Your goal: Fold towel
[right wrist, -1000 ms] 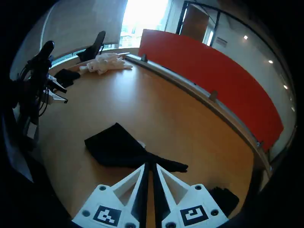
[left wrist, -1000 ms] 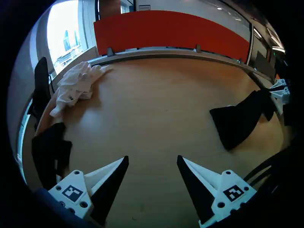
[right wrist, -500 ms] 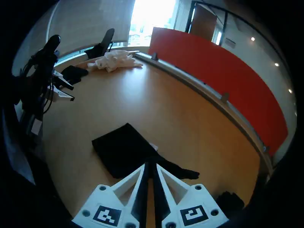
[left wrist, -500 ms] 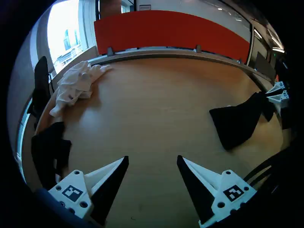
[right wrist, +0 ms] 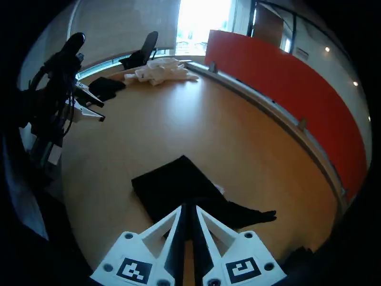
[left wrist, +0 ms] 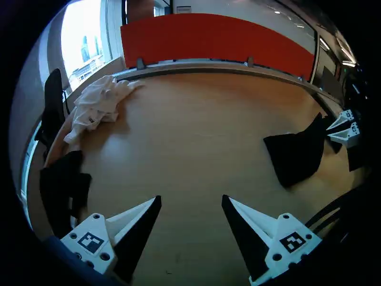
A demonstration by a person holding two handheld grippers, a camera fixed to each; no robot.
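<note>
Wooden table [left wrist: 190,124]: right gripper [right wrist: 189,207] pinching black towel [right wrist: 166,186]; left gripper [left wrist: 190,198] spread.

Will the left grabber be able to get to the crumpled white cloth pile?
Probably yes: the open left gripper faces bare wooden table all the way to the crumpled white cloth pile, though that lies far off.

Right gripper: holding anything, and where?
Yes: right gripper is shut on the black towel, pinching its near edge. Left gripper is open, empty.
</note>
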